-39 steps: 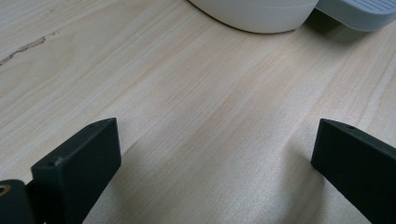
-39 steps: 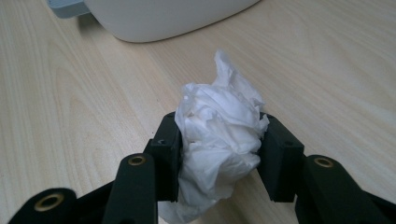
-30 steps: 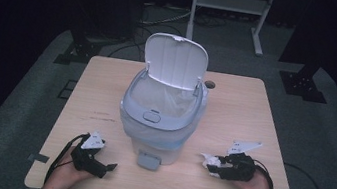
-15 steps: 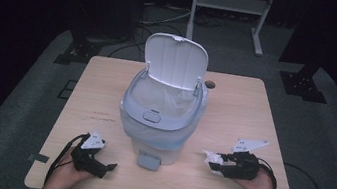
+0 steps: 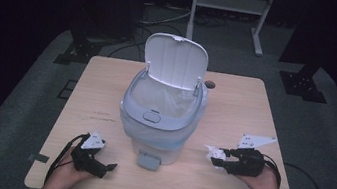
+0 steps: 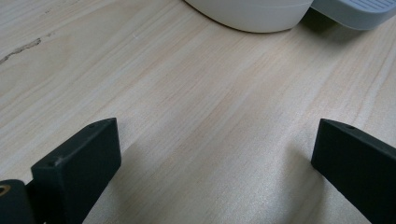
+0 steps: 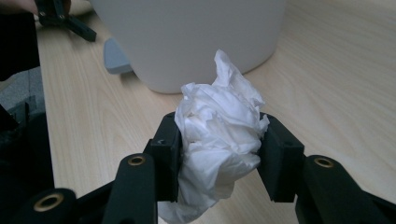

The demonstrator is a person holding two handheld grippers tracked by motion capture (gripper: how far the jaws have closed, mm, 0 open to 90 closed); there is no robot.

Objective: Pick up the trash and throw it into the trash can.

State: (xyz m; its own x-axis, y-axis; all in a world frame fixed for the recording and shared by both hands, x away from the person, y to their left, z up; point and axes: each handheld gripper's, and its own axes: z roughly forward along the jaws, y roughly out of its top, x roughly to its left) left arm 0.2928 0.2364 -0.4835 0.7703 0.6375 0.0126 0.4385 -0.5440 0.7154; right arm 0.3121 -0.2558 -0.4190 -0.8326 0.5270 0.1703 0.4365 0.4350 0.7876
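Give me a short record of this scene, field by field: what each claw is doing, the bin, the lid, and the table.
right claw: shut on a crumpled white tissue, held just above the table, right of the bin
left claw: open, nothing between its jaws, low over the table, left of the bin's pedal
bin: white pedal bin with a plastic liner, standing mid-table
lid: open, tilted up at the back
pedal: grey, at the bin's front
table: light wood
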